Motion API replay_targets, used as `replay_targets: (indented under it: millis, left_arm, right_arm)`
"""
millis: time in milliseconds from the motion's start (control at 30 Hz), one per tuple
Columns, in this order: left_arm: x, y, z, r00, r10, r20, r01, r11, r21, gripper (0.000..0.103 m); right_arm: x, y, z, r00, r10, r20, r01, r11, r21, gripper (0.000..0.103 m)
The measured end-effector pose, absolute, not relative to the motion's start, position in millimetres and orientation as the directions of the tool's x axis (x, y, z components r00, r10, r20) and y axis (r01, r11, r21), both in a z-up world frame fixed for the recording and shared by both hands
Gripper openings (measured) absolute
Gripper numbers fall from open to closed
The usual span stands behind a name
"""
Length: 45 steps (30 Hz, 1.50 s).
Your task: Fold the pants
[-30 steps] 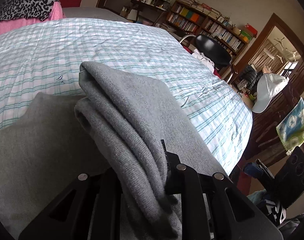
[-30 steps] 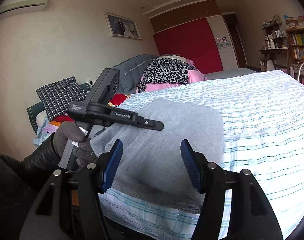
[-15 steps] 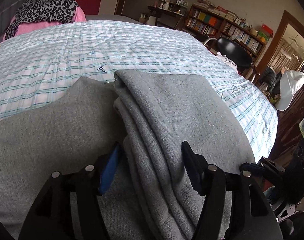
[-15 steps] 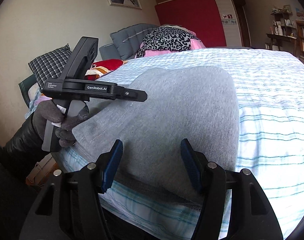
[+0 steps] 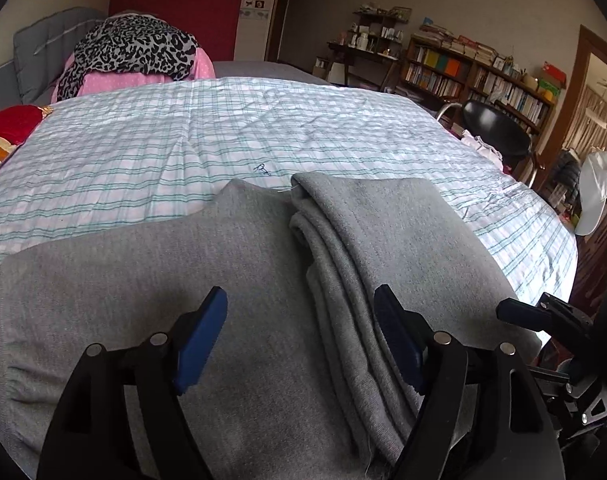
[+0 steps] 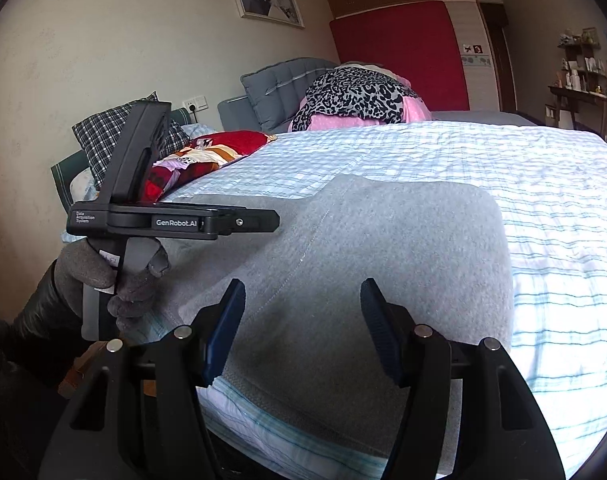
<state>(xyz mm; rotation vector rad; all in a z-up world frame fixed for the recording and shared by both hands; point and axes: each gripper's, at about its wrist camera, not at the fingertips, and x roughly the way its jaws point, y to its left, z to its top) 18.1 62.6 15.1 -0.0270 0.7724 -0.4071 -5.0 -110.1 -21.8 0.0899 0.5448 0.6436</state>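
Grey pants (image 5: 231,280), teal-striped white bedspread (image 5: 303,132)

My left black two-finger gripper with blue pads (image 5: 299,340) hangs with its jaws spread wide, gripping nothing. My right black two-finger gripper with blue pads (image 6: 303,328) is likewise spread wide and holds nothing. In the right wrist view my left hand in a grey knit glove (image 6: 107,276) wraps the left gripper's handle, a dark sleeve behind it.
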Motion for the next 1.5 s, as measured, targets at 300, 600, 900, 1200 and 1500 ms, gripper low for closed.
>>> replay_targets:
  millis: [300,600,900,1200,1500]
  left_arm:
    - [-13,131,24,0.721,-0.234,-0.653,0.164,0.972,-0.167,0.075]
    - [-46,204,25,0.765,-0.092,-0.637,-0.034,0.983,-0.182,0.081]
    - [-68,250,12,0.771,-0.012,-0.637,-0.161,0.964,-0.214,0.081]
    - [-68,271,-16,0.744,-0.045,-0.666,-0.214,0.929,-0.302,0.081]
    - [-64,258,-20,0.726,-0.224,-0.651,-0.124,0.887,-0.444,0.068]
  right_arm:
    - [10,-66,-14,0.633,0.626,-0.455,-0.613,0.765,0.199,0.062]
    - [24,-29,-30,0.571,0.63,-0.527,-0.648,0.739,0.182,0.062]
    - [30,-15,-45,0.558,0.599,-0.574,-0.628,0.757,0.179,0.062]
    - [32,-12,-47,0.566,0.593,-0.572,-0.623,0.763,0.174,0.063]
    - [28,-11,-49,0.581,0.585,-0.565,-0.619,0.769,0.159,0.063]
